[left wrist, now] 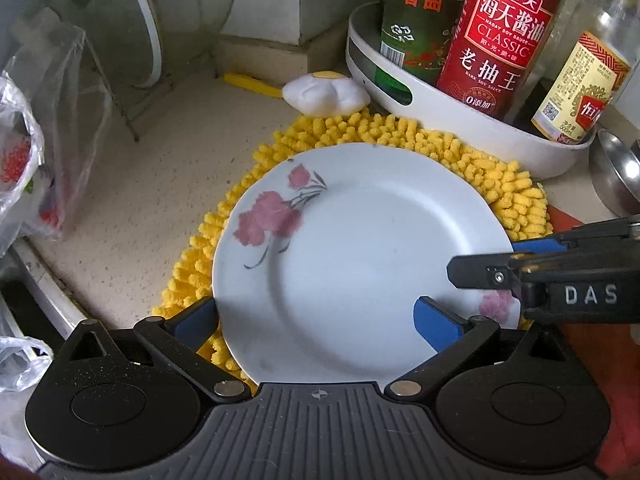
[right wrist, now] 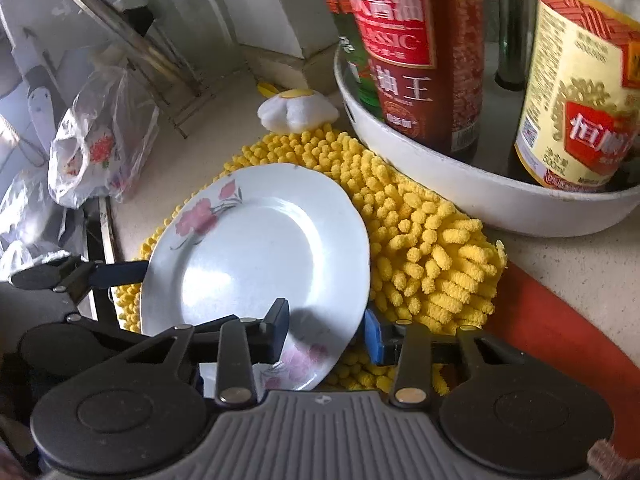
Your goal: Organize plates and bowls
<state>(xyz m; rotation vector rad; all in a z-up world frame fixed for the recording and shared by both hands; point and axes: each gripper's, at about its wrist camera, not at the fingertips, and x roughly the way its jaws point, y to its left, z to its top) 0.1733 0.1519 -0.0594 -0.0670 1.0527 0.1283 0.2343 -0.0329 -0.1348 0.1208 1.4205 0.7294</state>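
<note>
Right tool [right wrist: 326, 330] straddling white rose-printed plate [right wrist: 256, 248] rim.

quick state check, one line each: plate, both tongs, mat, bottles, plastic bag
plate: flat on the mat, nothing on it
left tongs: open, fingers either side of the plate's near rim
right tongs: open, straddling the plate's edge
yellow mat: flat on the counter under the plate
soy sauce bottle: upright in the white tray
plastic bag: crumpled, holding floral crockery

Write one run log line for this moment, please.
plate on yellow mat | left gripper open | right gripper open, jaws astride plate rim
</note>
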